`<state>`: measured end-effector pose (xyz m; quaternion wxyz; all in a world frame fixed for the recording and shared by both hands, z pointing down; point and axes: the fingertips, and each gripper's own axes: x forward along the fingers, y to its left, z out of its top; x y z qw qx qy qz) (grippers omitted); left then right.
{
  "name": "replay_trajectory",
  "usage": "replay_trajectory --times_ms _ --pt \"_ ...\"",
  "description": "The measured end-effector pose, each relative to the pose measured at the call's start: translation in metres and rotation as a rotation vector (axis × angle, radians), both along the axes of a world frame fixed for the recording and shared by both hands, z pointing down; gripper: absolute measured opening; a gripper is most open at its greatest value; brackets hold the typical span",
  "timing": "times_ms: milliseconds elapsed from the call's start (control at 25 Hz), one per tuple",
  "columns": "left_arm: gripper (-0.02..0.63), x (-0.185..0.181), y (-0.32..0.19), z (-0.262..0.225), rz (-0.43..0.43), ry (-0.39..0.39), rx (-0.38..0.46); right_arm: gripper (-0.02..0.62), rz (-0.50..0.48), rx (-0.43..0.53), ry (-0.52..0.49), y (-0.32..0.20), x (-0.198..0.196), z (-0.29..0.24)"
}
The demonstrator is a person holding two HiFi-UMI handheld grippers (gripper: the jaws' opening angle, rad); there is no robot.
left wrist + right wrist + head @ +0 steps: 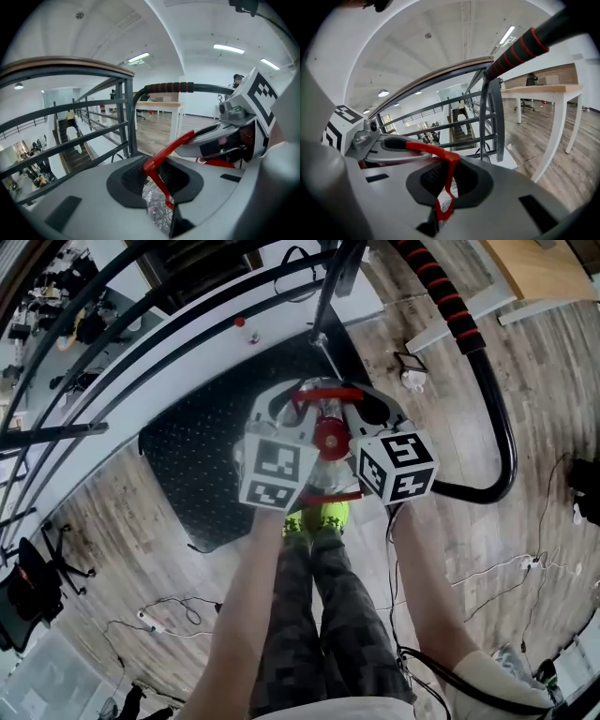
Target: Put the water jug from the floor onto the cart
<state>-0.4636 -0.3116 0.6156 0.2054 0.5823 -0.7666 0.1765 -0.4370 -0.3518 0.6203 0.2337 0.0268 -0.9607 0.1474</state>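
Both arms out in front, angled down, close together. left forearm (239,615) and right forearm (427,596) run up the head view almost parallel. left gripper (298,404) and right gripper (367,404) sit side by side, noses tipped down, marker cubes facing the camera, close but apart. Left jaws pinched on the red handle (165,157), narrow gap taken up by it. Right jaws clamped tight on the same handle from the other side.

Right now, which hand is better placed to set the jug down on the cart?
Left, slightly: the left fingers hang over the cart's black deck. But the right fingers also clamp the jug's red handle, sharing the load.
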Motion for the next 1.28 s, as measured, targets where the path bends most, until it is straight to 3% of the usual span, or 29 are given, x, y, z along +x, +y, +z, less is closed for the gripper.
replay_trajectory --times_ms 600,960,1000,1040,1280 --pt "0.074 -0.039 -0.015 0.021 -0.009 0.128 0.031 0.029 -0.093 -0.046 0.105 -0.016 -0.051 0.026" --pt "0.095 -0.033 -0.01 0.017 0.012 0.117 0.045 0.034 -0.141 -0.072 0.102 -0.01 -0.048 0.023" --pt "0.098 -0.031 -0.009 0.016 0.014 0.113 0.039 0.077 -0.144 -0.07 0.101 -0.009 -0.047 0.022" --pt "0.101 -0.03 -0.008 0.016 0.014 0.112 0.033 0.167 -0.146 -0.069 0.102 -0.009 -0.045 0.021" --pt "0.149 -0.03 0.001 0.015 -0.002 0.129 0.015 0.175 -0.118 -0.063 0.107 -0.014 -0.036 0.015"
